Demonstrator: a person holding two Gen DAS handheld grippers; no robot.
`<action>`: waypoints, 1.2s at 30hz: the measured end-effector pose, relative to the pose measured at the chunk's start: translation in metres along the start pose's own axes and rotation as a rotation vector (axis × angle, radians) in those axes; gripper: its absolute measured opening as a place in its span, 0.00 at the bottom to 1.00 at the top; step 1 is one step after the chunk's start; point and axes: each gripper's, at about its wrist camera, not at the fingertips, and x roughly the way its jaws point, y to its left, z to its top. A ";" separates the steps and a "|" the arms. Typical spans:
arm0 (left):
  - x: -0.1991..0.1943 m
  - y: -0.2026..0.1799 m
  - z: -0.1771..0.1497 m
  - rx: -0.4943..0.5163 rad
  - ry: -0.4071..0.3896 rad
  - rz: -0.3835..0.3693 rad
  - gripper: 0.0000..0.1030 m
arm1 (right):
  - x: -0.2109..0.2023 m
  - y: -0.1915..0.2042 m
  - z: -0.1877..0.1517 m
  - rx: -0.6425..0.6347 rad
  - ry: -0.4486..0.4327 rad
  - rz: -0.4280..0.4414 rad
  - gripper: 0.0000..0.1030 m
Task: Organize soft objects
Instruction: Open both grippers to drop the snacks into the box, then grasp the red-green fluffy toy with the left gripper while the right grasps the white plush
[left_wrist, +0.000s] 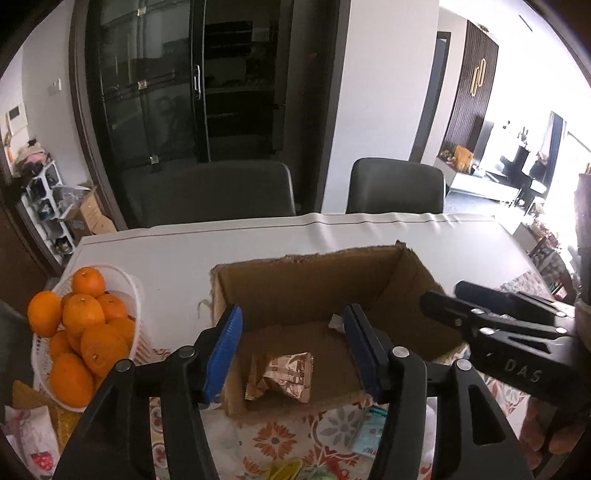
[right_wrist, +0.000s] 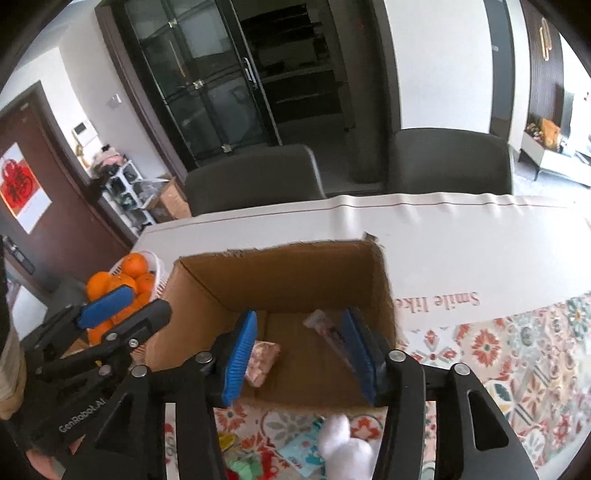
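An open cardboard box (left_wrist: 314, 258) (right_wrist: 277, 254) stands on the table. On its floor lies a crumpled brown snack packet (left_wrist: 280, 376), which looks pinkish in the right wrist view (right_wrist: 263, 359). My left gripper (left_wrist: 291, 314) hovers over the box, open, with nothing between its blue pads. My right gripper (right_wrist: 302, 315) is open over the same box. A slim, blurred packet (right_wrist: 327, 328) sits low inside, close to its right pad; I cannot tell whether they touch. Each gripper shows in the other's view: the right gripper (left_wrist: 445, 293) and the left gripper (right_wrist: 146, 301).
A white basket (left_wrist: 136, 295) of oranges (left_wrist: 81, 325) stands left of the box. On the floral cloth (right_wrist: 487, 347) in front lie a white soft object (right_wrist: 347, 443) and a teal packet (left_wrist: 369, 432). Two dark chairs (left_wrist: 221, 192) stand behind the table.
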 end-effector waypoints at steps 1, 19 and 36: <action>-0.003 -0.001 -0.002 0.003 0.001 0.011 0.57 | -0.004 0.000 -0.002 -0.004 -0.006 -0.003 0.50; -0.054 -0.014 -0.051 -0.004 0.060 0.092 0.84 | -0.052 -0.003 -0.044 0.004 0.026 -0.068 0.76; -0.035 -0.020 -0.117 -0.081 0.313 0.087 0.85 | -0.031 -0.021 -0.107 0.043 0.231 -0.100 0.83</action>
